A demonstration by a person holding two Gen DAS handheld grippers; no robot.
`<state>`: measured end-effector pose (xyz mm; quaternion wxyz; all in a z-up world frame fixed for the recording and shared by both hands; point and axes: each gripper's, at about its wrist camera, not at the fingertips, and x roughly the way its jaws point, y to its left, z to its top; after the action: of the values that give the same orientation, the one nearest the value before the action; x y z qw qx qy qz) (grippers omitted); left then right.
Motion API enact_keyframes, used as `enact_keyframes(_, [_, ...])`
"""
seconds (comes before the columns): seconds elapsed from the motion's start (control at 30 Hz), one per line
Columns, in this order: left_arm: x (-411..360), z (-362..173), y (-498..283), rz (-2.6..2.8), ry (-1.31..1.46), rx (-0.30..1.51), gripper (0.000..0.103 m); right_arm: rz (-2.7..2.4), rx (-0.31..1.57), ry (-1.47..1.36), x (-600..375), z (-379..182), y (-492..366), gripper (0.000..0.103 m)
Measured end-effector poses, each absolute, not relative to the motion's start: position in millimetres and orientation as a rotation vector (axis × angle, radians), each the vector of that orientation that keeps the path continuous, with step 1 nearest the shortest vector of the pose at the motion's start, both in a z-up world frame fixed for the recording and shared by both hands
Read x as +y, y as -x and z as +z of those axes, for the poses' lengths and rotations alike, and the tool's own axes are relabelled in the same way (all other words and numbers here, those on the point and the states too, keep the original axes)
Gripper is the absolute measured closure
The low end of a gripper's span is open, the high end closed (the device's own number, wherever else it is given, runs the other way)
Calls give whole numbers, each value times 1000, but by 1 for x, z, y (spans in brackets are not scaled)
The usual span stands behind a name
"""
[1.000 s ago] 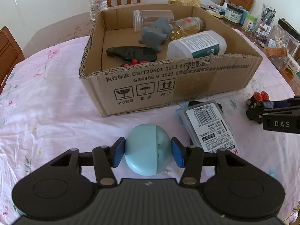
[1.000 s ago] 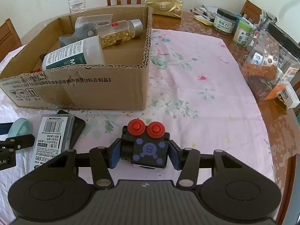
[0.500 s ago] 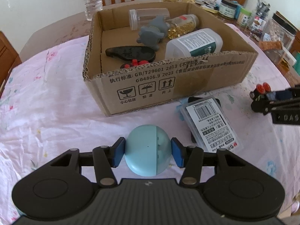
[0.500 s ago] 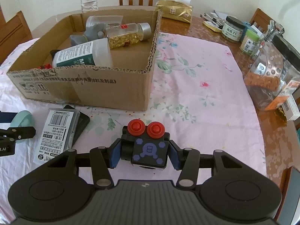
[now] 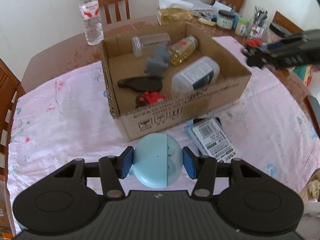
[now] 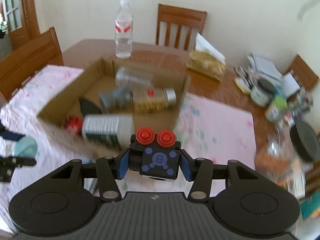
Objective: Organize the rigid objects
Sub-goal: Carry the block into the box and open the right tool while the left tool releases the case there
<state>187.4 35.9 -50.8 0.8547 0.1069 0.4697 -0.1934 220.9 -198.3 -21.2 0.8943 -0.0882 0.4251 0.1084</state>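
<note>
My left gripper [image 5: 158, 163] is shut on a light blue egg-shaped case [image 5: 158, 160], held above the cloth in front of the cardboard box [image 5: 180, 112]. My right gripper [image 6: 154, 165] is shut on a black toy block with two red knobs [image 6: 157, 158], raised near the box's right front corner; it shows blurred at the right of the left wrist view [image 5: 258, 54]. The box holds a white bottle [image 5: 196, 74], an amber capsule bottle [image 5: 184, 50], a clear jar [image 5: 150, 42], a grey figure [image 5: 158, 62], a black flat piece [image 5: 140, 83] and a red toy [image 5: 150, 99].
A flat packaged item with a barcode label [image 5: 214, 140] lies on the pink cloth right of the box front. A water bottle [image 5: 91, 16] stands behind the box. Jars, a tissue pack [image 6: 206, 64] and clutter fill the table's far right. Wooden chairs surround the table.
Both grippers have risen with their objects. The right gripper moved up and toward the box, its view now blurred; the left one lifted and looks down into the box.
</note>
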Motion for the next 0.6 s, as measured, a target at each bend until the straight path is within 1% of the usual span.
enact_keyframes(0.3, [49, -30, -194, -353, -208, 944, 51, 284, 867, 212, -180, -24, -286, 46])
enact_keyframes(0.37, [51, -28, -196, -342, -211, 937, 51, 284, 870, 203, -178, -26, -295, 38])
enact_keyframes(0.4, [52, -27, -197, -338, -213, 935, 51, 295, 872, 197, -178, -27, -296, 26])
enact_keyframes(0.43, [53, -26, -198, -332, -212, 935, 51, 298, 875, 191, -177, -28, -296, 16])
enact_keyframes(0.5, [55, -26, -201, -326, -213, 932, 51, 296, 860, 180, -177, -25, -292, 8])
enact_keyframes(0.6, [58, -24, -207, -321, -215, 925, 51, 304, 859, 167, -177, -22, -283, 2])
